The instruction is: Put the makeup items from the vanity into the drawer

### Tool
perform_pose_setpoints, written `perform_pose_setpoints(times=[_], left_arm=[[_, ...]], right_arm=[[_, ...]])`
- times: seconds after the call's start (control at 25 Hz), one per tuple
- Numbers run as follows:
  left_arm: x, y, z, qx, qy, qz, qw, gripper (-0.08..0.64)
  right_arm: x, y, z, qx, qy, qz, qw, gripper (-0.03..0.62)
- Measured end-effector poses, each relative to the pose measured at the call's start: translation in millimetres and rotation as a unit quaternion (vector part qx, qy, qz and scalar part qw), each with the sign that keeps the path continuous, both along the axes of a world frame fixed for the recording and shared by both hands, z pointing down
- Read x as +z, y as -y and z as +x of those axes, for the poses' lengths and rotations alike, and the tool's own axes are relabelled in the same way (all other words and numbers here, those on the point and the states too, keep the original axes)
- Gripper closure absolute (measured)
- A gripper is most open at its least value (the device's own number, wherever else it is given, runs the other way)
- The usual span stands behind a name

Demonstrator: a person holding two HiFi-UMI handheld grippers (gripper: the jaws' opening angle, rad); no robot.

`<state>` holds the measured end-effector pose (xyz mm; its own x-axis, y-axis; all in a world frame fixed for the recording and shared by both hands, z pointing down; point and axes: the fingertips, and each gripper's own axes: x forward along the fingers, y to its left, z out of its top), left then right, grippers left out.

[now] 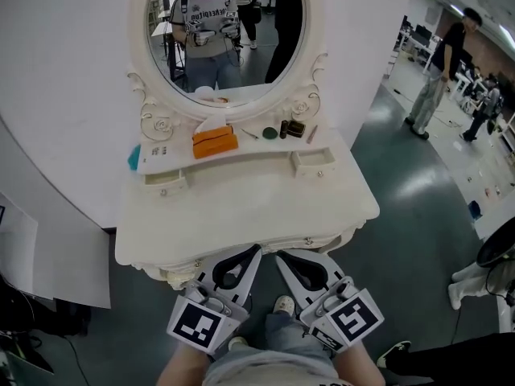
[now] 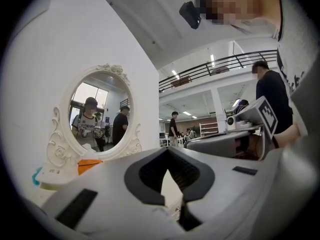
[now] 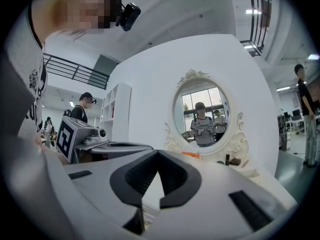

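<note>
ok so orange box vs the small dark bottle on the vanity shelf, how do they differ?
Size: the orange box is much larger than the dark bottle.
Pose: the orange box lies low and wide; the dark bottle stands upright.
Place: the orange box sits below the middle of the mirror; the dark bottle is further right, beside a green round item.
Shared: both rest on the shelf, not in a drawer.

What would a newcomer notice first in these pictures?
A white vanity with an oval mirror fills the middle of the head view; an orange item lies on its shelf below the mirror. The left gripper and right gripper hover at its front edge, jaws together.
</note>
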<state>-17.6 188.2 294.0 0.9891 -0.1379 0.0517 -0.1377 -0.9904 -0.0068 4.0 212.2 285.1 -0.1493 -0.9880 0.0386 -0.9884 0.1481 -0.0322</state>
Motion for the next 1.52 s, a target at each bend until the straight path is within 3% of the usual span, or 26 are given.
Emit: perform_pose_setpoints(times=[0.32,0.68,1.08,1.52], left_arm=[[-2,32,71,-0.023,0.0,-0.004,0.9997,0.548],[-1,49,137,-0.054,-0.001,0.003,0.9985,0.548],[11,67,156,-0.075,0.019,-0.004,0.997,0.548],[11,102,166,-0.026,0.02,-0.008,0.9994,0.548]], right_arm=[[-3,33,76,-0.017,0.009,0.004,1.0,0.571],[4,53,134,-0.061,0.003,-0.004,0.998,0.569],[14,71,158,-0.077,0.024,-0.006,0.997,0.569],[15,106,162,-0.032,0.027,-0.017,0.999,0.569]])
